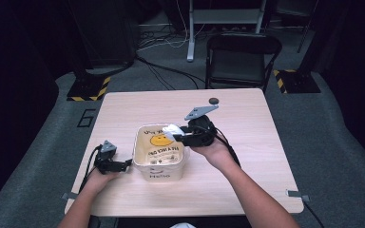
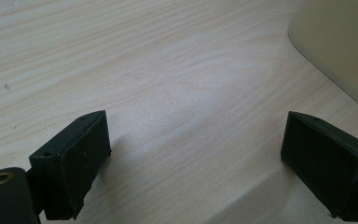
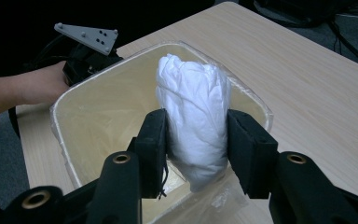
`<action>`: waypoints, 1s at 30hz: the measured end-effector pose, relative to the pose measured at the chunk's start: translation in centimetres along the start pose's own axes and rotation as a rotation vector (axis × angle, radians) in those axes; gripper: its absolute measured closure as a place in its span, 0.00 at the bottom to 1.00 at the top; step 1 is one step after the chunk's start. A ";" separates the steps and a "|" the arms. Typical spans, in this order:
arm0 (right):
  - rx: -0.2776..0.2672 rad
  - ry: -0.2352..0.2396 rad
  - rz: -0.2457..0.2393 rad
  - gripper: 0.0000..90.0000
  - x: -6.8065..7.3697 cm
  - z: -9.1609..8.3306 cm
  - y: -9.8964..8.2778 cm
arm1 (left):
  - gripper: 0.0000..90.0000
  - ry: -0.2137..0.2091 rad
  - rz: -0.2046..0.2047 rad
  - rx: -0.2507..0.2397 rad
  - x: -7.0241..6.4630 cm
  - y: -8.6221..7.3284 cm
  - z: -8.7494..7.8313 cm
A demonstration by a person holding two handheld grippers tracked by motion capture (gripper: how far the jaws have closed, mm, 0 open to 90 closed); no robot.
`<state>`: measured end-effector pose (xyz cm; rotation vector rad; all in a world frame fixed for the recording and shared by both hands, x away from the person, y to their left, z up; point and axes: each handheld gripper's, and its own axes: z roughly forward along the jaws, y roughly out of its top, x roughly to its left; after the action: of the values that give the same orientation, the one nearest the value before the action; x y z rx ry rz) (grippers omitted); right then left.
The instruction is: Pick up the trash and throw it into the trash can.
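**High view first: wad held over the bin, drop not yet made**

High view: a cream plastic bin (image 1: pixel 160 154) with a yellow smiley face and lettering stands near the middle of the wooden table (image 1: pixel 247 156). The right gripper (image 1: pixel 179 134) hangs over the bin's far right rim, clamped on a white crumpled wad (image 1: pixel 172 128), seemingly tissue or cloth. The left gripper (image 1: pixel 123 164) rests on the table just beside the bin's left wall. A small dark round object (image 1: pixel 213 100) lies near the far edge, well apart from the bin.

Left gripper view: its jaws stand wide apart with nothing between them, bare tabletop (image 2: pixel 168 79) below, and the bin's pale wall (image 2: pixel 340 46) at the upper right.

Right gripper view: both jaws press the white wad (image 3: pixel 193 112) from either side, above the bin's open mouth (image 3: pixel 74 100). A clear liner covers the rim. The part of the bin's inside that shows looks empty.

Judged from this, the step in hand is disposal of the wad. The next move calls for spreading the jaws while the wad is over the opening, perhaps lowering first so that it clears the rim.
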<state>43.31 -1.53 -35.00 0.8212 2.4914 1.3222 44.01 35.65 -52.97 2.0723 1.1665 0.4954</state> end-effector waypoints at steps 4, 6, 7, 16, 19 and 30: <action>0.002 0.009 -0.008 0.65 0.3 0.5 0.2 | 0.09 0.000 0.000 0.000 0.0 0.0 0.0; 0.001 0.012 -0.010 0.65 0.4 0.9 0.2 | 0.09 0.000 0.000 0.000 0.0 0.0 0.0; 0.004 0.016 -0.001 0.64 0.6 1.2 0.3 | 0.09 0.001 0.001 -0.001 0.0 0.0 0.0; 0.013 0.025 0.003 0.64 0.8 2.9 0.4 | 0.09 0.000 0.001 -0.004 0.0 0.0 0.0; 0.012 0.029 0.007 0.64 0.9 3.6 0.4 | 0.09 -0.001 -0.001 -0.003 0.0 0.0 0.0; 0.037 0.027 0.008 0.64 1.3 5.7 0.0 | 0.09 -0.001 -0.003 -0.005 0.0 0.0 0.0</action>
<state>44.64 3.19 -38.16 0.8277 2.5434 1.3017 44.01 35.62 -53.01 2.0665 1.1666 0.4948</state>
